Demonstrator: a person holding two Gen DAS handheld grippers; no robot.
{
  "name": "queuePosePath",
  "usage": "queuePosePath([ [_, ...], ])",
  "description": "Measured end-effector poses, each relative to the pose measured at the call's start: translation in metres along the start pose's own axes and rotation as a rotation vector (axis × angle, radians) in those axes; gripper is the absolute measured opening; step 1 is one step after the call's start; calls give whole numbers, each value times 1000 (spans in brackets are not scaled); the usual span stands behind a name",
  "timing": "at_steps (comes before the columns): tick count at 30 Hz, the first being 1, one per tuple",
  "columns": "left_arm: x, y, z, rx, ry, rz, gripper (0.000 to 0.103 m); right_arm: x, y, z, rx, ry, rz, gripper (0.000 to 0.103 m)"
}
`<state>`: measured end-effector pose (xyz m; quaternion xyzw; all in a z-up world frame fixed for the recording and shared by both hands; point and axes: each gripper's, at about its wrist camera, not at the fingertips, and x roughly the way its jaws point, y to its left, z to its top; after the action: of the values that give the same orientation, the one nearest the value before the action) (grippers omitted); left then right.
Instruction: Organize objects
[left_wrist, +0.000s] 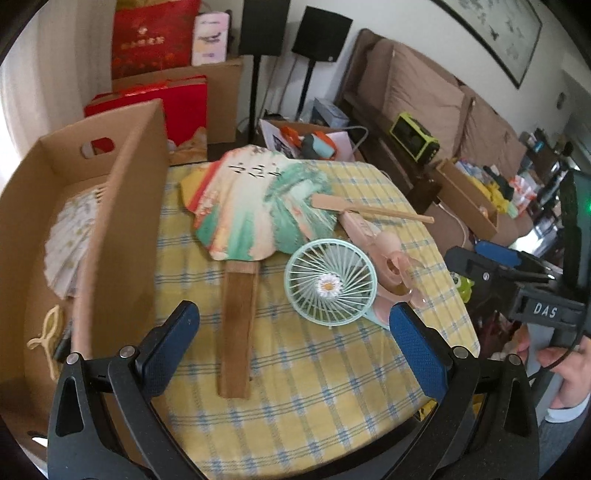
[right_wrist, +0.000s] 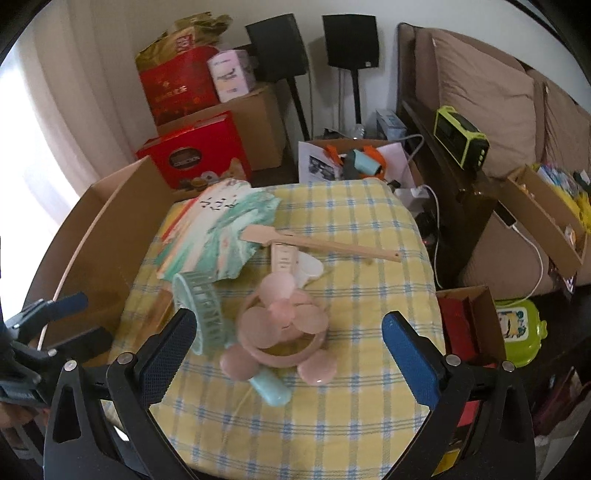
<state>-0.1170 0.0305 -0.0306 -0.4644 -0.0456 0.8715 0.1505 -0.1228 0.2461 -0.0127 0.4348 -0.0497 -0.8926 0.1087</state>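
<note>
On the yellow checked tablecloth (left_wrist: 314, 387) lie a large painted paper fan (left_wrist: 255, 206) with a brown handle (left_wrist: 238, 325), a teal handheld fan (left_wrist: 330, 282), a pink handheld fan (right_wrist: 282, 325) and a wooden-handled fan stick (left_wrist: 373, 208). A white folding fan (left_wrist: 70, 240) lies inside the open cardboard box (left_wrist: 118, 236) at the left. My left gripper (left_wrist: 295, 350) hovers open above the brown handle, holding nothing. My right gripper (right_wrist: 288, 354) hangs open just over the pink fan, also holding nothing. The teal fan (right_wrist: 199, 306) stands on edge beside the pink one.
Red gift boxes (right_wrist: 195, 151), cardboard cartons and two black speakers (right_wrist: 351, 40) stand behind the table. A brown sofa (right_wrist: 491, 92) with a green radio (right_wrist: 461, 138) is at the right. A box of clutter (right_wrist: 351, 158) sits past the far edge. A hand (left_wrist: 569, 373) holds the right gripper.
</note>
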Motion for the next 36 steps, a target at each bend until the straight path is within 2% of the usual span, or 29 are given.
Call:
queuePosePath([
  [6, 16, -6, 6, -10, 20, -29, 103, 12, -19, -4, 52, 27, 27, 92],
  [8, 18, -6, 10, -13, 22, -36, 103, 15, -25, -7, 68, 39, 35, 84],
  [14, 27, -8, 18, -6, 36, -46, 103, 26, -41, -17, 93, 68, 26, 66],
  [25, 42, -8, 23, -15, 63, -51, 103, 31, -61, -13, 125, 75, 21, 66],
  [36, 54, 13, 50, -91, 68, -46, 103, 43, -91, 30, 163, 36, -28, 66],
])
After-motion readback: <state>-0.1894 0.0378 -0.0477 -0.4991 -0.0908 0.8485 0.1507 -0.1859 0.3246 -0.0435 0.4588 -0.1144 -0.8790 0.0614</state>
